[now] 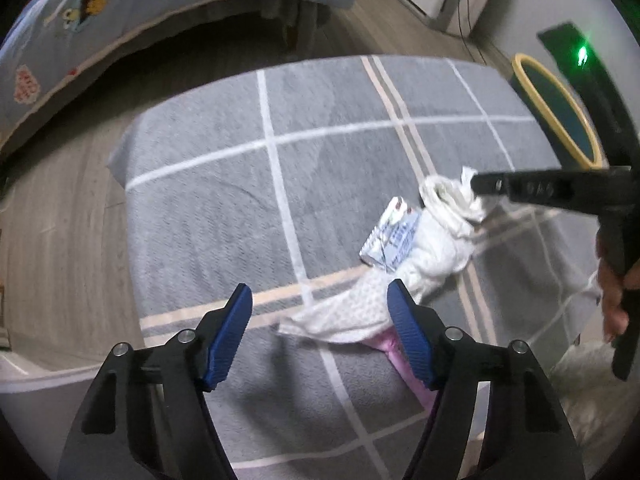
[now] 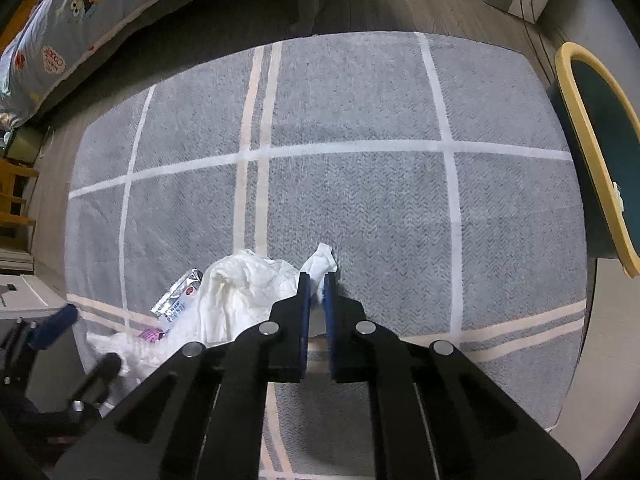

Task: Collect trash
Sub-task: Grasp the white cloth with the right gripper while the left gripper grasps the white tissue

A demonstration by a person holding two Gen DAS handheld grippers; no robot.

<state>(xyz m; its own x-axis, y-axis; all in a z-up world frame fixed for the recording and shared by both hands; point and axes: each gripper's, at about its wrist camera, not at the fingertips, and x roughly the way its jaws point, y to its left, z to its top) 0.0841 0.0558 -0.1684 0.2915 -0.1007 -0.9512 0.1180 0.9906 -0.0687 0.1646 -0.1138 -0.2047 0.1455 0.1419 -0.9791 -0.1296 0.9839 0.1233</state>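
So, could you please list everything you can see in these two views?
rug: one, grey with pale stripes, on the wood floor
tissue: one crumpled wad, white, on the rug
foil wrapper: one, silver, beside the tissue
dotted tissue: one, white, near edge of rug
pink scrap: one, pink, under the dotted tissue
bin: one, dark with yellow rim, right of the rug
bed cover: one, blue with cartoons, far left
left hand-held gripper: open over the dotted tissue
right hand-held gripper: shut on the tissue
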